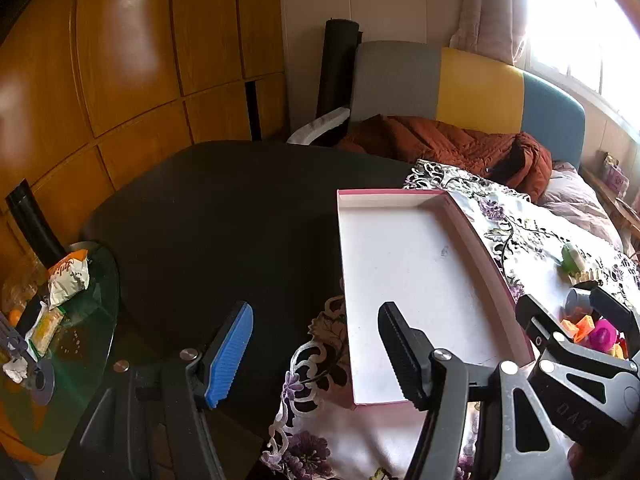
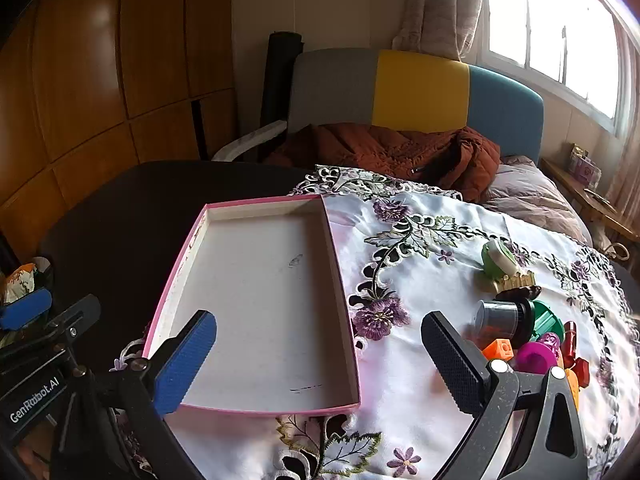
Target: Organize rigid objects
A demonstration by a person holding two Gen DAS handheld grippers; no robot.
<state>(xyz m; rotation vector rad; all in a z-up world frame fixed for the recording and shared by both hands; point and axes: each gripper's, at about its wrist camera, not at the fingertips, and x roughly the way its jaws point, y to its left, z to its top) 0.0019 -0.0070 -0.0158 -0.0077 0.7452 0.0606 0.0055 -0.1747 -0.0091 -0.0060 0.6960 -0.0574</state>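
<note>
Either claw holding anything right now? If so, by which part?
Nothing held. The left claw and right claw both stand open with no object between their fingers, above the empty pink box. The toys lie untouched.

Wood-panelled wardrobe doors line the left wall, glossy with reflected light. A headboard in grey, yellow and blue panels stands against the pale rear wall. A window on the right admits strong daylight (overexposed), with a curtain beside it. A rust-coloured quilt lies bunched on the bed.
</note>
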